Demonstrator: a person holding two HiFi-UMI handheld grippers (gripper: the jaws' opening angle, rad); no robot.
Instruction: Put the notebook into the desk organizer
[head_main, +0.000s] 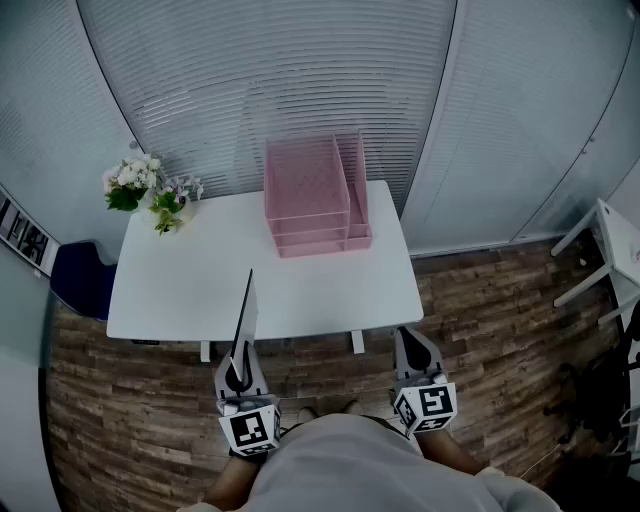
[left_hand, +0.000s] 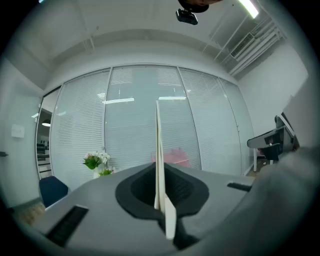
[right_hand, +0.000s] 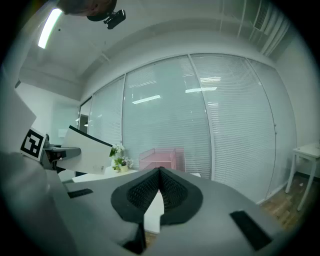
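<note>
A thin notebook (head_main: 245, 318) stands on edge, gripped at its lower end by my left gripper (head_main: 238, 373), which hovers at the near edge of the white desk (head_main: 170, 290). In the left gripper view the notebook (left_hand: 158, 150) runs straight up from between the pressed jaws of that gripper (left_hand: 161, 200). The pink wire desk organizer (head_main: 315, 200) stands at the desk's far side, right of centre, and shows behind the notebook as the organizer (left_hand: 176, 157). My right gripper (head_main: 417, 348) is shut and holds nothing, just off the desk's near right corner. Its own view shows the organizer (right_hand: 157, 157) ahead.
A pot of white flowers (head_main: 150, 190) sits on the desk's far left corner. A blue chair (head_main: 82, 278) stands left of the desk. White furniture (head_main: 612, 245) is at the far right. Glass walls with blinds close off the back.
</note>
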